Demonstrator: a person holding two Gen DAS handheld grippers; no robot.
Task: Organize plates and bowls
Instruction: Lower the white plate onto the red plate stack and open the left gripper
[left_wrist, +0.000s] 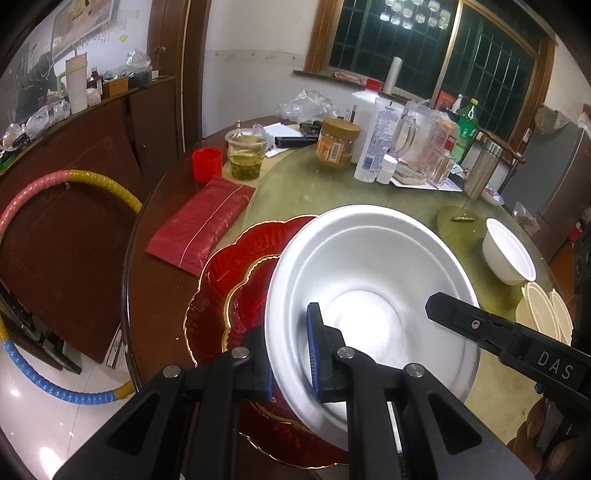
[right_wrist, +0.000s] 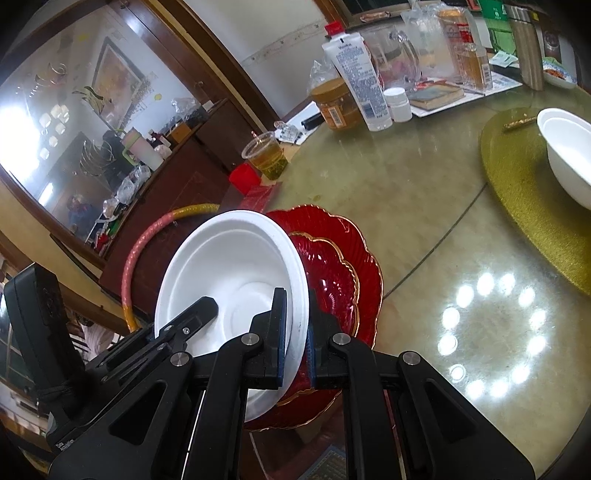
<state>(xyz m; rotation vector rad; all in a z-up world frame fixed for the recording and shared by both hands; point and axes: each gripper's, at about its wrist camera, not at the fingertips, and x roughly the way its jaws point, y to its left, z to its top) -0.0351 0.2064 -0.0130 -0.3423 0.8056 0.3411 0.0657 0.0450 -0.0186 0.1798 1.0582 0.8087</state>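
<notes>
Both grippers clamp the same shallow white foam bowl (left_wrist: 373, 295) by opposite sides of its rim. The left gripper (left_wrist: 291, 354) pinches the rim edge nearest it, blue pads on either side of the wall; the right gripper (right_wrist: 297, 339) does the same on the far side, its finger also showing across the bowl in the left wrist view.

The bowl tilts, with its open face turned toward the left gripper. It hangs directly ahead of both sets of fingers, over two stacked scalloped red glass plates with gold rims (left_wrist: 229, 280) below and beyond the left gripper. Whether its lower edge touches them I cannot tell.

A second white foam bowl (left_wrist: 509, 254) sits on a round gold placemat (right_wrist: 517, 184), forward and right of the right gripper and nearer that hand. A likely stacking spot, I judge.
</notes>
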